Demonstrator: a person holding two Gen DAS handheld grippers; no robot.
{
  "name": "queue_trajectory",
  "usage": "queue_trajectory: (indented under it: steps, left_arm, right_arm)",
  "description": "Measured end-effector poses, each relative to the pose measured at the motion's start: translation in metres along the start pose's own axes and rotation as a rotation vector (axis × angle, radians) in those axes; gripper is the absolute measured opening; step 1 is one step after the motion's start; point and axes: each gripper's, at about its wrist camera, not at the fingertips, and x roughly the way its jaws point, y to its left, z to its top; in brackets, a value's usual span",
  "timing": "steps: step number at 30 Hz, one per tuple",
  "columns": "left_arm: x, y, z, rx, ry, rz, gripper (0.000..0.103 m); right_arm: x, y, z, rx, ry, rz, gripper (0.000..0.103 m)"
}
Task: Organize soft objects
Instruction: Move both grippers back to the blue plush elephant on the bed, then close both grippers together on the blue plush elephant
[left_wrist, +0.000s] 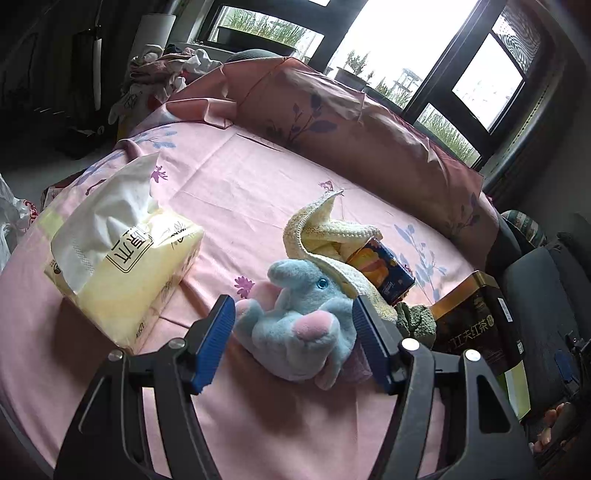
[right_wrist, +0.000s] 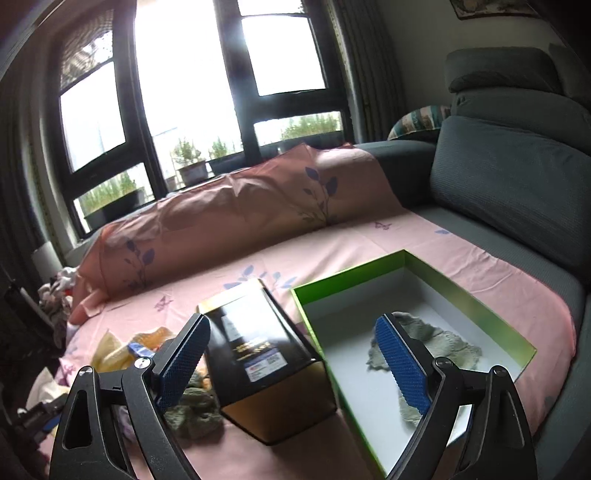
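A blue and pink plush elephant (left_wrist: 299, 325) lies on the pink sheet, between the open jaws of my left gripper (left_wrist: 293, 341); the pads stand beside it, not pressed in. A cream knitted cloth (left_wrist: 325, 236) drapes over the plush and a small blue box (left_wrist: 384, 269). A grey-green cloth (left_wrist: 415, 321) lies just right of it; it also shows in the right wrist view (right_wrist: 195, 410). My right gripper (right_wrist: 295, 365) is open and empty above a black tea tin (right_wrist: 258, 354). A green-walled box (right_wrist: 472, 295) holds another grey-green cloth (right_wrist: 436, 339).
A yellow tissue pack (left_wrist: 122, 266) lies on the left of the sheet. The black tea tin also shows in the left wrist view (left_wrist: 476, 325). A long pink pillow (left_wrist: 369, 125) runs along the back. A grey sofa back (right_wrist: 517, 177) rises on the right. Clothes (left_wrist: 166, 70) are piled far left.
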Motion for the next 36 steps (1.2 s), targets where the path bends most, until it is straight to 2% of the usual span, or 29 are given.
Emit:
queue_trajectory:
  steps: [4,7,10,14,17,18,20,21,25,28,31,32,35,36]
  left_arm:
    - [0.013,0.004,-0.003,0.007,0.054,0.029,0.066]
    - [0.015,0.004,-0.004,0.002,0.070,-0.002,0.066]
    - [0.016,0.004,-0.006,0.009,0.081,-0.012,0.066]
    - [0.019,0.003,-0.008,0.011,0.112,-0.042,0.066]
    - [0.030,-0.002,-0.014,0.047,0.177,-0.041,0.064]
    - [0.037,-0.004,-0.018,0.064,0.203,-0.022,0.060]
    - [0.052,-0.008,-0.026,0.076,0.267,-0.003,0.047]
    - [0.054,-0.008,-0.027,0.069,0.284,-0.011,0.048]
    - [0.046,-0.010,-0.025,0.077,0.234,-0.018,0.047]
    - [0.044,-0.006,-0.025,0.078,0.235,-0.025,0.043]
    - [0.038,-0.007,-0.027,0.084,0.225,-0.017,0.037]
    - [0.035,-0.011,-0.027,0.095,0.214,-0.020,0.031]
    - [0.027,-0.019,-0.028,0.131,0.181,-0.004,0.029]
    - [0.025,-0.020,-0.028,0.132,0.179,-0.012,0.029]
  right_arm:
    - [0.017,0.046,-0.006,-0.006,0.138,0.305,0.092]
    - [0.037,0.088,-0.013,-0.021,0.241,0.447,0.092]
    - [0.063,0.129,-0.021,-0.060,0.366,0.539,0.091]
    - [0.099,0.171,-0.049,-0.123,0.535,0.558,0.089]
    - [0.127,0.177,-0.066,-0.066,0.646,0.599,0.081]
    - [0.134,0.173,-0.070,-0.035,0.662,0.606,0.076]
    - [0.142,0.168,-0.077,0.003,0.674,0.596,0.072]
    - [0.144,0.165,-0.079,0.022,0.686,0.590,0.069]
    - [0.144,0.168,-0.084,0.022,0.716,0.627,0.068]
    - [0.144,0.179,-0.093,-0.014,0.735,0.635,0.068]
    - [0.153,0.187,-0.106,-0.012,0.779,0.623,0.068]
    - [0.153,0.189,-0.109,-0.013,0.785,0.627,0.068]
    - [0.153,0.191,-0.114,-0.013,0.799,0.645,0.068]
    - [0.152,0.190,-0.114,-0.015,0.800,0.649,0.064]
